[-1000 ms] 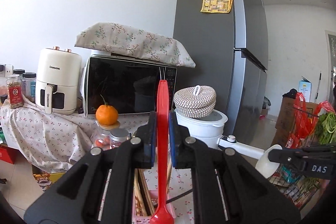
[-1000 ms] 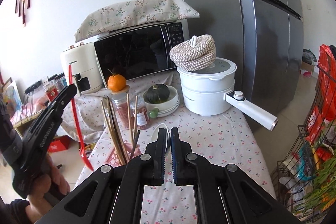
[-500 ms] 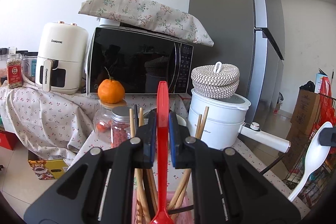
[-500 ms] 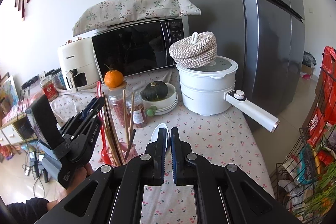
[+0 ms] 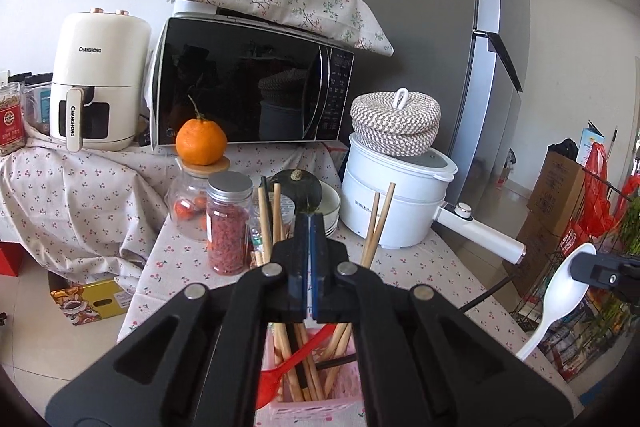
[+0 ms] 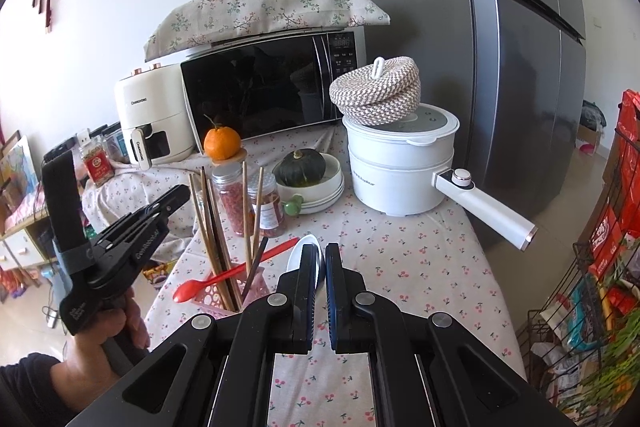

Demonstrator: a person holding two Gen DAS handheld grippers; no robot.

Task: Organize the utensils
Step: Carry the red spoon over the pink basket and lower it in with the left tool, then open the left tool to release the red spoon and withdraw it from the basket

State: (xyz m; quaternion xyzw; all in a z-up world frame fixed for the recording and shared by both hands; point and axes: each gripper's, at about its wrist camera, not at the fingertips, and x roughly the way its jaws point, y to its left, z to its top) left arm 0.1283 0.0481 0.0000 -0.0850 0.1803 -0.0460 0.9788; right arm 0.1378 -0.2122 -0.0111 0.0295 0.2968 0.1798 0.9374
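A pink basket [image 5: 320,403] [image 6: 208,297] at the table's left front edge holds several wooden chopsticks [image 5: 376,227] [image 6: 208,219]. A red spoon [image 5: 288,367] [image 6: 236,271] lies slanted across the basket, bowl hanging out to the left. My left gripper [image 5: 309,223] [image 6: 182,193] hovers just above the basket, its jaws closing with nothing between them. My right gripper [image 6: 323,251] [image 5: 600,271] is shut on a white spoon [image 6: 306,255] [image 5: 564,295] over the floral tablecloth, right of the basket.
Behind the basket stand two jars [image 5: 228,227], one topped by an orange [image 5: 201,141], and a dark pumpkin in a bowl [image 6: 300,167]. A white pot [image 6: 396,171] with a long handle, a microwave [image 5: 248,91], an air fryer [image 5: 96,79], a fridge and a wire rack [image 6: 592,287] surround the table.
The left gripper has let go of the red spoon, which now leans across the basket. Its jaws have come together and it has moved closer to the basket. The right gripper kept still.
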